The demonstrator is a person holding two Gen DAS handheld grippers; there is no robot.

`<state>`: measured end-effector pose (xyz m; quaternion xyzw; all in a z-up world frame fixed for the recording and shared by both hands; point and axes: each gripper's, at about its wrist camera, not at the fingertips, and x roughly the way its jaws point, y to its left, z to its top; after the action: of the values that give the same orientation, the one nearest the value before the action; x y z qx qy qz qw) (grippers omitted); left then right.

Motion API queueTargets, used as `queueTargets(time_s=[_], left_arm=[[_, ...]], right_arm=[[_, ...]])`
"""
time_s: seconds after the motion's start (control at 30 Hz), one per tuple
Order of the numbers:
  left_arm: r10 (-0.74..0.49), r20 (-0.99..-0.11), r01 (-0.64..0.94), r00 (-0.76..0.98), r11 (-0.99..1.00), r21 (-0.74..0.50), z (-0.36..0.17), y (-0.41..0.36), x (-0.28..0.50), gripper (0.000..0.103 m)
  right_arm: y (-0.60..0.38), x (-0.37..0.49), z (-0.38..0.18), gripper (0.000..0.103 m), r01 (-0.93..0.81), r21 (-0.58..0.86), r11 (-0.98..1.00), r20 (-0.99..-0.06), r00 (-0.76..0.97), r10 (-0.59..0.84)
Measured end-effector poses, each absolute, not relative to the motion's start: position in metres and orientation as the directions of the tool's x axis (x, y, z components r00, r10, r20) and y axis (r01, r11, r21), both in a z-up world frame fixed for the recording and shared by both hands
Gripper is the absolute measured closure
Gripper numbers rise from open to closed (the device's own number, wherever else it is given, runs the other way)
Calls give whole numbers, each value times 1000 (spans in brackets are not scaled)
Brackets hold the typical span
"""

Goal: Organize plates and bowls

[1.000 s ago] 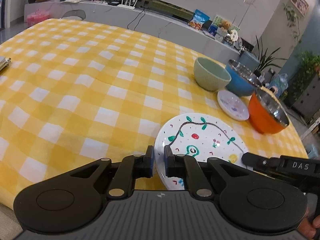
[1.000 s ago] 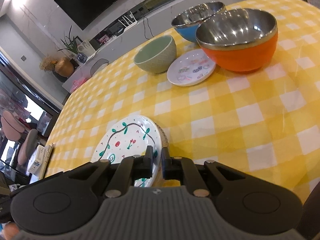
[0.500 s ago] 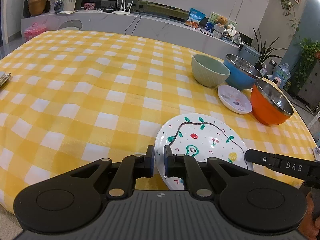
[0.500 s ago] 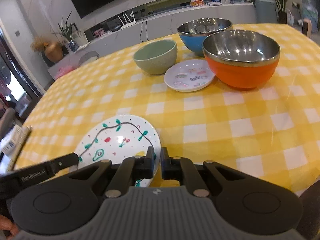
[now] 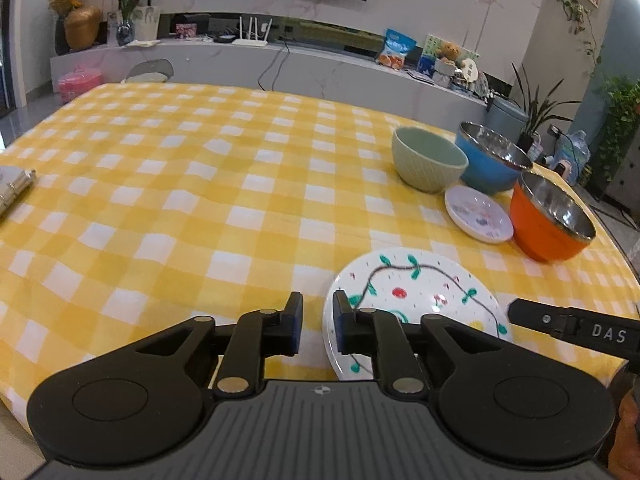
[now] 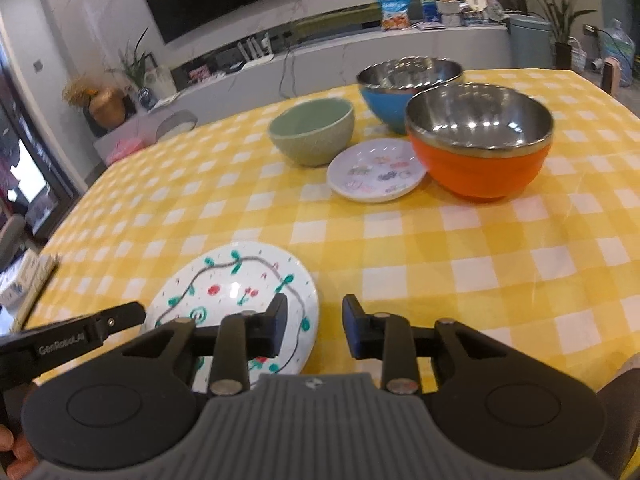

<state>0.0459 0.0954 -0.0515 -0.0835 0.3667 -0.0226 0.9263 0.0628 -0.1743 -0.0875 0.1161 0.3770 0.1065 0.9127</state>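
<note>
Both our grippers – left (image 5: 316, 322), right (image 6: 315, 330) – gape w/ nothing held; painted plate (image 6: 240, 300) sits at near edge. Risk: nudge it off the tablecloth (image 6: 460, 256).

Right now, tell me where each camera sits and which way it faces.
Left wrist: on the left gripper, looking across the checked table toward the TV wall; the right gripper's tip pokes in at right.
Right wrist: on the right gripper, facing the orange bowl; the left gripper's tip enters at left.
Shared: painted plate, small plate, green bowl, blue bowl.
</note>
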Motion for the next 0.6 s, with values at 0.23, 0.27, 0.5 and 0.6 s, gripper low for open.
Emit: queueTargets(time_s=[0.23,0.27,0.5,0.6], left_arm=[[-133,-663,10,737,983,-185,-28,76,60,76],[-149,-661,18,735,980,-200,-25,72,65,76],[-217,-627,83,748,968,-235,-13,34,98,76],[-237,-629,77,740,960,-270,-19,25,115,76]], right_arm=[[-194,74,-80,71,15,341,940,-662,714,229],[-198,77,-79,71,29,359,933,-659,716,232],[-214,89,-72,70,95,436,895,-615,758,219],[-218,96,-72,70,125,457,880,-602,772,204]])
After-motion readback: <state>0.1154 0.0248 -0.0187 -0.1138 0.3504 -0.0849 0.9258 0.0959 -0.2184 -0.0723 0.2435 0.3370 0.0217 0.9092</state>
